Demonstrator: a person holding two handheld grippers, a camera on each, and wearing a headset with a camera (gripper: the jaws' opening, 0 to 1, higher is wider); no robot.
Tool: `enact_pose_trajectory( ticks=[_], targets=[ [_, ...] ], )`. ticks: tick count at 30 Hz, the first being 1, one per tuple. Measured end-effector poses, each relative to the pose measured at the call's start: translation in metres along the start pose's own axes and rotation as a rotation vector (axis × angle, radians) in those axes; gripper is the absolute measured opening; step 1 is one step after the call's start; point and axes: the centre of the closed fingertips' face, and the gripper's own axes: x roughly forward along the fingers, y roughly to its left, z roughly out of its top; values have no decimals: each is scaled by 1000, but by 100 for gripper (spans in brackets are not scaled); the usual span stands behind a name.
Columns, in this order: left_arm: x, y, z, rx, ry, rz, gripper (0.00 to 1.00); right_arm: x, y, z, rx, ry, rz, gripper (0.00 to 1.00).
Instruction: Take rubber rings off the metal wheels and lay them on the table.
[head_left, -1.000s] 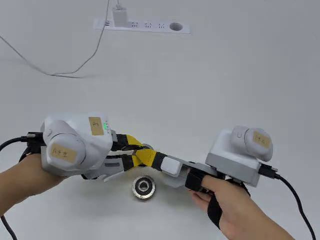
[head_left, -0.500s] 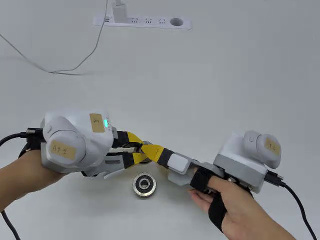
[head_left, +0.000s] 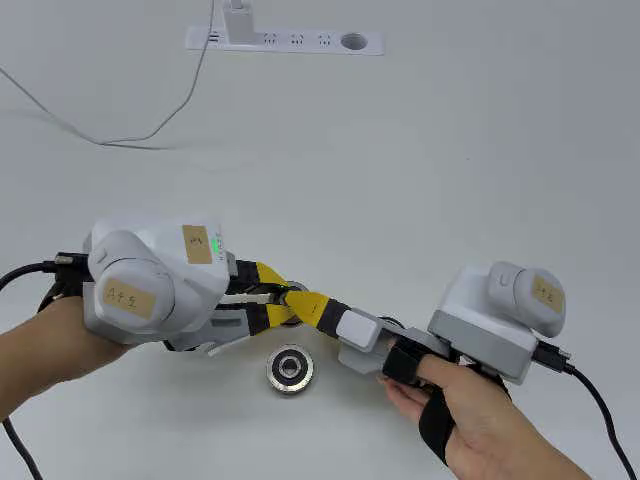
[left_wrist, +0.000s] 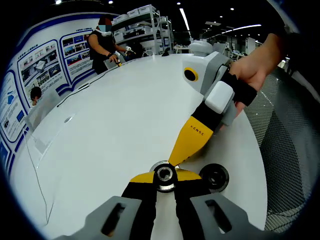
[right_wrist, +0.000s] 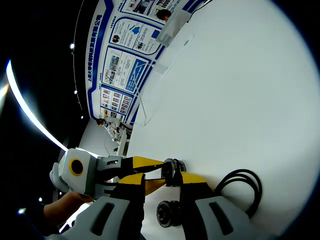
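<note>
Left tool pinches a metal wheel; my right tool touches the same wheel, but I cannot tell if it grips. Second wheel and black rubber rings lie near on the worktop.

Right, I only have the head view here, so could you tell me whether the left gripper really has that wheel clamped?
Observer: Yes. In the left gripper view the left gripper has its yellow tips pressed against both sides of the held wheel.
Operator: Thank you. Are any rings on the table?
Observer: In the right gripper view, black rubber rings, seemingly two, lie on the table just beside the right gripper.
Operator: And is the right gripper gripping?
Observer: Its own view shows a yellow tip on either side of the same wheel. I cannot tell whether they are pinching it.
</note>
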Motion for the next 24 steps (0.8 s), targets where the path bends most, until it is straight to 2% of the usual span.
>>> enact_pose_trajectory(
  ticks=[8, 12, 14, 15, 24],
  targets=[
    [0, -1, 1, 0, 0, 0, 13, 0, -8, 1, 14, -4, -23, 19],
    [0, -1, 0, -1, -1, 0, 13, -1, -12, 1, 27, -6, -50, 11],
    [0, -1, 0, 0, -1, -1, 13, -2, -20, 1, 27, 0, -95, 6],
    [0, -1, 0, 1, -1, -2, 13, -1, -17, -1, 34, 10, -86, 5],
    [0, -2, 1, 6, 2, 4, 13, -3, -15, -1, 19, 35, -124, 3]
  ],
)
